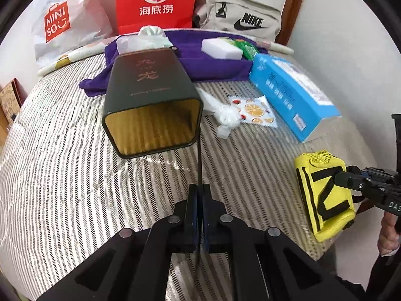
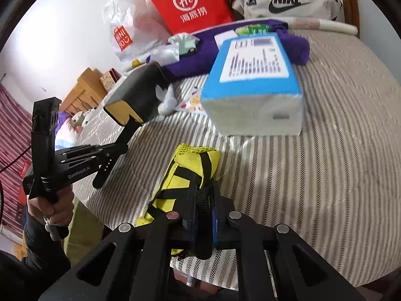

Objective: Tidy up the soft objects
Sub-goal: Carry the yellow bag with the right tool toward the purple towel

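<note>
A dark tin box [image 1: 150, 82] with a gold inside lies on its side on the striped bedcover [image 1: 75, 175], its open end toward me. My left gripper [image 1: 199, 190] is shut on a thin black edge at the box's lower right corner. From the right wrist view, the left gripper [image 2: 125, 135] meets the box [image 2: 140, 92] at its open end. A yellow pouch [image 1: 323, 195] with black straps lies near the bed's edge. My right gripper [image 2: 203, 195] is shut on the pouch [image 2: 185, 173], pinching fabric and strap at its near end.
A blue tissue pack [image 1: 288, 92] lies right of the box, with a crumpled white plastic bag [image 1: 225, 118] and an orange-print sheet [image 1: 255, 110] between them. Behind, a purple towel [image 1: 200, 60] carries a white sponge [image 1: 221, 49]. A red paper bag [image 1: 155, 2], Miniso bag [image 1: 65, 20] and Nike bag [image 1: 245, 17] line the wall.
</note>
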A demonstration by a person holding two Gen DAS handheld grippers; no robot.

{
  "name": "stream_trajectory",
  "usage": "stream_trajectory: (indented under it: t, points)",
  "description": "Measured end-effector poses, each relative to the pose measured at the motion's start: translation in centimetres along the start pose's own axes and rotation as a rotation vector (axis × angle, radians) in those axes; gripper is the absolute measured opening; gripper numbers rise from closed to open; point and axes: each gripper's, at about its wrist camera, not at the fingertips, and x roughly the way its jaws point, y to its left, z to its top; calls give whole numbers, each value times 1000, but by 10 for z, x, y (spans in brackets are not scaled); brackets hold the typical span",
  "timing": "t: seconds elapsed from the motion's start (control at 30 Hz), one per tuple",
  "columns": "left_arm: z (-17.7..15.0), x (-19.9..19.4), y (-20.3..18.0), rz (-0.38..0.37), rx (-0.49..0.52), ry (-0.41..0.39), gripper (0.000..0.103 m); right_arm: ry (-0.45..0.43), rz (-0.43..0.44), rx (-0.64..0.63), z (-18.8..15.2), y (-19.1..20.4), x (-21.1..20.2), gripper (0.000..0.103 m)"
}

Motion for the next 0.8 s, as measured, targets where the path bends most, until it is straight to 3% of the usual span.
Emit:
stream_trajectory:
  t: [0.5,0.8]
  points:
    - [8,-46,-3,-8,-45,-69,4,-88,3,-42,17,6,-52,8]
    - [35,-75,0,6,-61,-126,4,-150,19,-70,43,16,-74,8]
